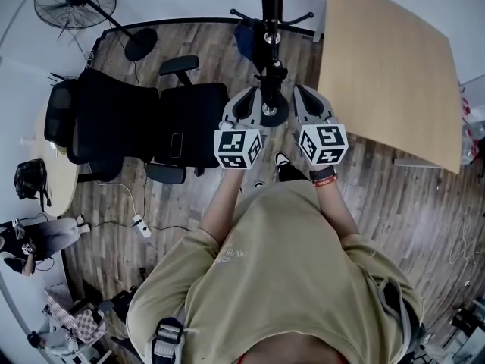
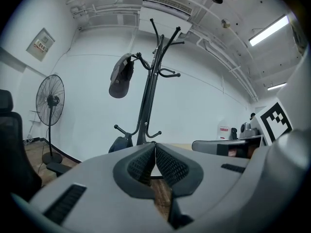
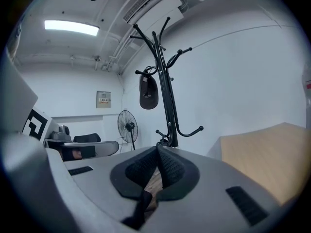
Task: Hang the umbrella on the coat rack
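The black coat rack (image 1: pixel 271 21) stands straight ahead, its round base (image 1: pixel 273 114) between my two grippers. A dark cap (image 2: pixel 121 76) hangs from one of its upper hooks, seen too in the right gripper view (image 3: pixel 148 93). A dark blue bundle (image 2: pixel 120 143) hangs at a low hook (image 1: pixel 244 40); I cannot tell if it is the umbrella. My left gripper (image 1: pixel 248 95) (image 2: pixel 155 147) is shut with nothing in it. My right gripper (image 1: pixel 305 93) (image 3: pixel 157 148) is likewise shut and holds nothing. Both point at the rack's foot.
Black office chairs (image 1: pixel 136 120) stand to the left of the rack, a wooden table (image 1: pixel 386 67) to its right. A standing fan (image 1: pixel 76 2) is at the far left. A power strip (image 1: pixel 141 224) lies on the wood floor. A person (image 1: pixel 38 237) sits at the lower left.
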The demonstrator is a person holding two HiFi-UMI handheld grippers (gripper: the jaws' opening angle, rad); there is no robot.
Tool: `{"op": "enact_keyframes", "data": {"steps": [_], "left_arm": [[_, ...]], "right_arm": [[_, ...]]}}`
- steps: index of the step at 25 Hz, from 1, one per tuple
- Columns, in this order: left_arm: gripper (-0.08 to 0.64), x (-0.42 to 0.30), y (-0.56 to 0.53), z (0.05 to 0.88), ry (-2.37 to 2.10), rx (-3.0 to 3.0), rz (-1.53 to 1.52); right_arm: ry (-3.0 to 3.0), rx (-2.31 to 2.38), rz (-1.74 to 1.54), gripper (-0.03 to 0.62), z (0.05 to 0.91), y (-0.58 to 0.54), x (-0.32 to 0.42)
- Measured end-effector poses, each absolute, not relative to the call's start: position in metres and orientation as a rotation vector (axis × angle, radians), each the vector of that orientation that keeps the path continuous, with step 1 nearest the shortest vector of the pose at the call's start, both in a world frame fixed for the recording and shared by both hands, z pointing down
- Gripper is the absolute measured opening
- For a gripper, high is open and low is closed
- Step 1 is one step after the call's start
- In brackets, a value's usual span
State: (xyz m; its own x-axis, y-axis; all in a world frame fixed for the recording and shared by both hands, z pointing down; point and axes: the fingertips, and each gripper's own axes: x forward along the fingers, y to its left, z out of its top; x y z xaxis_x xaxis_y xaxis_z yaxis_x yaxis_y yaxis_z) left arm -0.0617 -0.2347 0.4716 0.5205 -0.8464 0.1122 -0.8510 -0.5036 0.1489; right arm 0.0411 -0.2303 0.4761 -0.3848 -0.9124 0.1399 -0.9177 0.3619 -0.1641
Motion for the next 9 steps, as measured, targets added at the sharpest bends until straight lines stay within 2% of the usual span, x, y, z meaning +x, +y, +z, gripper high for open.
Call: {"op": "enact_keyframes", "data": {"steps": [9], "left_arm": [[0.025, -0.065, -0.239, 0.486, -1.399, 2.541, 0.045]], "right_arm": [[-2.555, 1.741, 0.403, 0.015, 0.487, -0.245, 0.045]]}}
